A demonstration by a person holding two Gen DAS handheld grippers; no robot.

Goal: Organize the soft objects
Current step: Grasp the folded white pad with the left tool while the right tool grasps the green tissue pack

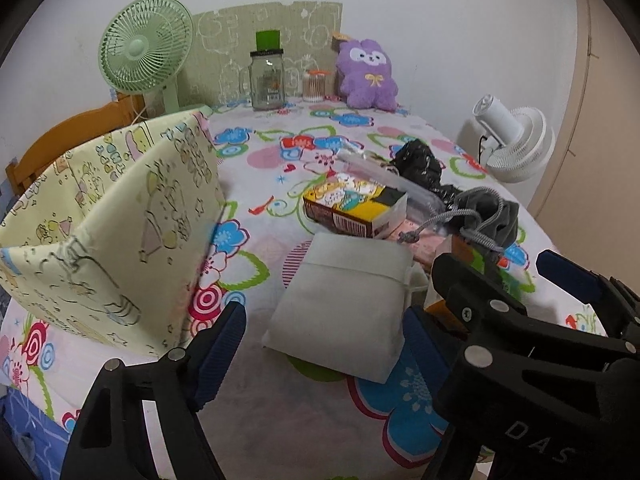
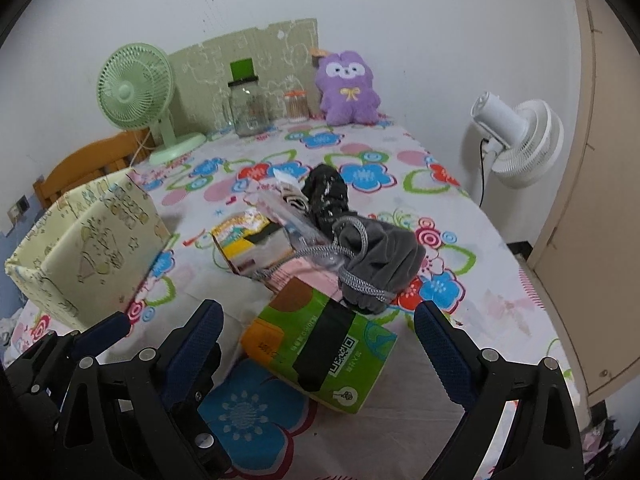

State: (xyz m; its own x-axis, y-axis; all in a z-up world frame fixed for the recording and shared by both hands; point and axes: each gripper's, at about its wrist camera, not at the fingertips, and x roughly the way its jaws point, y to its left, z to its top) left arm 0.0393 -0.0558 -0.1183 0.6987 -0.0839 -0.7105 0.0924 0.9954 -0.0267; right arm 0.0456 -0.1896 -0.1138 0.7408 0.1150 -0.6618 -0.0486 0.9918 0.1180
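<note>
While unheld, lumpy grey drawstring pouch.

The fabric box stands left of the pile, the plush toy behind, against the wall.

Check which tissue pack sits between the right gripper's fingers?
The green tissue pack, QR code up, between the open right gripper; the cartoon-printed pack lies farther back.
</note>
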